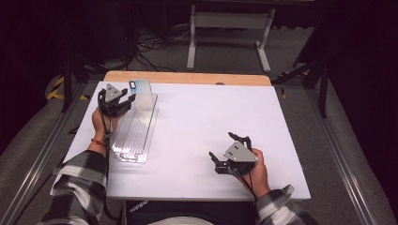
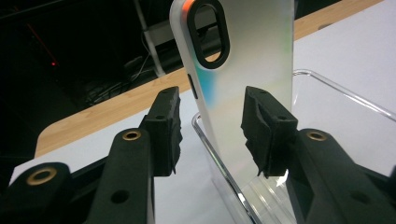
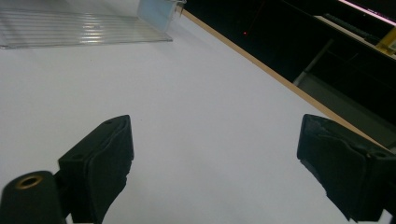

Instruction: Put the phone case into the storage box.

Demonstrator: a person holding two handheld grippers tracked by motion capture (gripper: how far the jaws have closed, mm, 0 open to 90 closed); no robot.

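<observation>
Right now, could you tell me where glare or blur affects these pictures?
High view: dark surroundings, bright white table. Left gripper view: iridescent sheen on the phone case, near fingers soft. Right gripper view: light streaks on the clear rack, fingers blurred.

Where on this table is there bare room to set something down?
The white table is bare between the clear rack and the right gripper, and along its far and right edges. Crowded at the far left: phone case, left gripper.

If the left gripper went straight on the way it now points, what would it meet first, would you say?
Probably the phone case standing upright in the clear rack: it already stands between the left gripper's open jaws, directly ahead, though the exact depth is unclear.
</observation>
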